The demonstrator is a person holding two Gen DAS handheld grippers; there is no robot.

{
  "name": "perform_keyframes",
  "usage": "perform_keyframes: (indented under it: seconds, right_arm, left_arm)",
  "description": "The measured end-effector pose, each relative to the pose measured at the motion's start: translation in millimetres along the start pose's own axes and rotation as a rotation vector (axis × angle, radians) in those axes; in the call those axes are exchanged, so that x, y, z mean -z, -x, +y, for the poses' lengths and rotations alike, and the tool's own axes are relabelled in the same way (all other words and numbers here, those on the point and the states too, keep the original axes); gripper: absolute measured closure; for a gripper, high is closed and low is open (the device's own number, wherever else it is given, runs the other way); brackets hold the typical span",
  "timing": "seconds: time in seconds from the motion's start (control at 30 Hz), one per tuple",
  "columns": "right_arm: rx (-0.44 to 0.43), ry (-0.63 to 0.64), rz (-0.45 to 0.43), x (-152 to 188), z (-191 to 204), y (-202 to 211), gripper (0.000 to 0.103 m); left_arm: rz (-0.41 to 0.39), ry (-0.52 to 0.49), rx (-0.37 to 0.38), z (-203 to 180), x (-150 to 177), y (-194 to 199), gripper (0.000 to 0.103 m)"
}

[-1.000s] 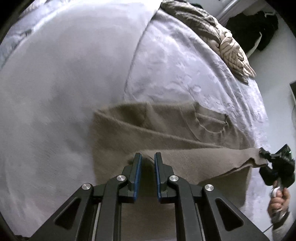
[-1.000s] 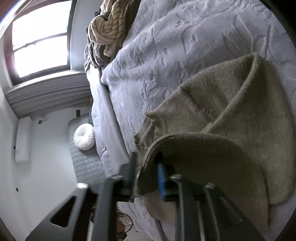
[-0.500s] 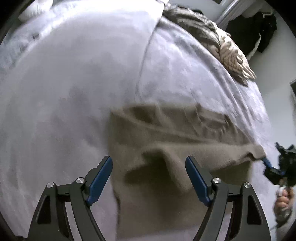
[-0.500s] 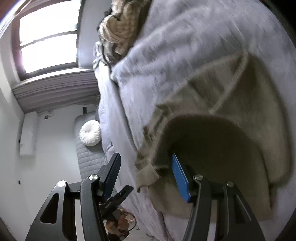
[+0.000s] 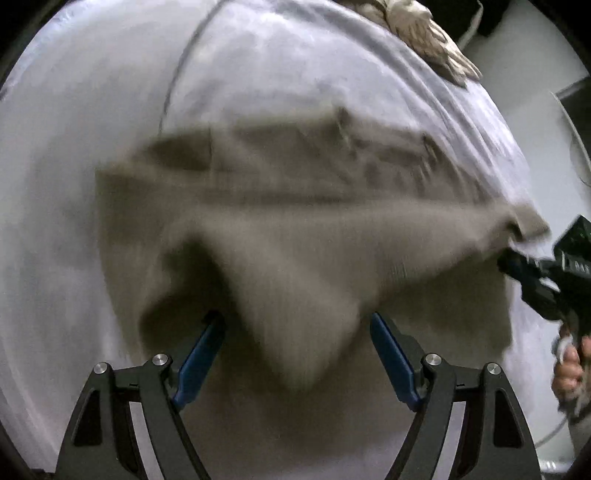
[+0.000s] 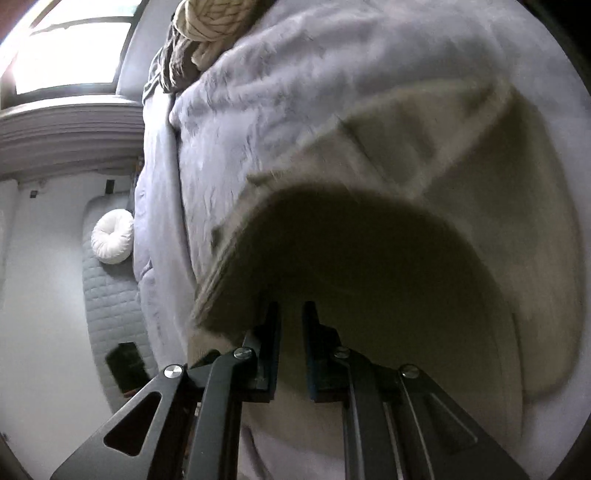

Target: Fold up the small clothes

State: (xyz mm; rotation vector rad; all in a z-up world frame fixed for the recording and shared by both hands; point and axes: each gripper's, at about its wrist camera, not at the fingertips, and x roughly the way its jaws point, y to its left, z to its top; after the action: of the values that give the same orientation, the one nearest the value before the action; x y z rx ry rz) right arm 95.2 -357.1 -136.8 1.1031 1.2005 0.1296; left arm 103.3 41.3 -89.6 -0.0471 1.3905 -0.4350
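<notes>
An olive-brown knit garment (image 5: 295,229) lies on a pale grey bed, blurred by motion, with a fold of it raised. My left gripper (image 5: 297,332) is open, its blue-padded fingers wide apart just short of the raised fold, touching nothing I can see. The right gripper shows at the right edge of the left wrist view (image 5: 517,262), at the garment's right corner. In the right wrist view the right gripper (image 6: 291,314) has its fingers close together under the lifted edge of the garment (image 6: 461,206); the fabric hides the fingertips.
A cream and brown knitted throw (image 5: 424,26) lies at the far end of the bed (image 5: 92,110). In the right wrist view the bed's edge (image 6: 159,221) drops to a quilted grey bench with a round white cushion (image 6: 112,236). A bright window is at upper left.
The left gripper let go of the garment a second ago and stays open, now closer to it. The right gripper opened half a second ago and has closed again at the lifted edge.
</notes>
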Motion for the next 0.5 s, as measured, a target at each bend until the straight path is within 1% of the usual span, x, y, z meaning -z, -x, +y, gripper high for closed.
perform_keyframes:
  seconds: [0.03,0.1,0.13,0.23,0.3,0.4,0.5]
  right_arm:
    - [0.001,-0.001,-0.011,-6,2,-1,0.089]
    - [0.009,-0.003,-0.039,-18,6,-1,0.089]
    - [0.024,-0.002,-0.053,-24,7,1,0.089]
    - [0.068,-0.014,-0.101,-40,10,9,0.089]
    - [0.091,0.014,-0.115,-46,15,14,0.087]
    - [0.136,0.072,-0.101,-47,25,9,0.087]
    - [0.191,0.078,-0.084,-51,18,-4,0.087]
  left_arm:
    - [-0.028,0.020,-0.015,1,-10,1,0.022]
    - [-0.056,0.076,-0.009,8,-26,1,0.022]
    - [-0.085,0.116,-0.011,12,-35,4,0.022]
    - [-0.174,0.161,-0.083,22,-53,18,0.022]
    - [-0.206,0.183,-0.102,30,-61,27,0.022]
    - [-0.240,0.169,-0.120,32,-67,35,0.022]
    - [-0.214,0.126,-0.162,25,-69,22,0.022]
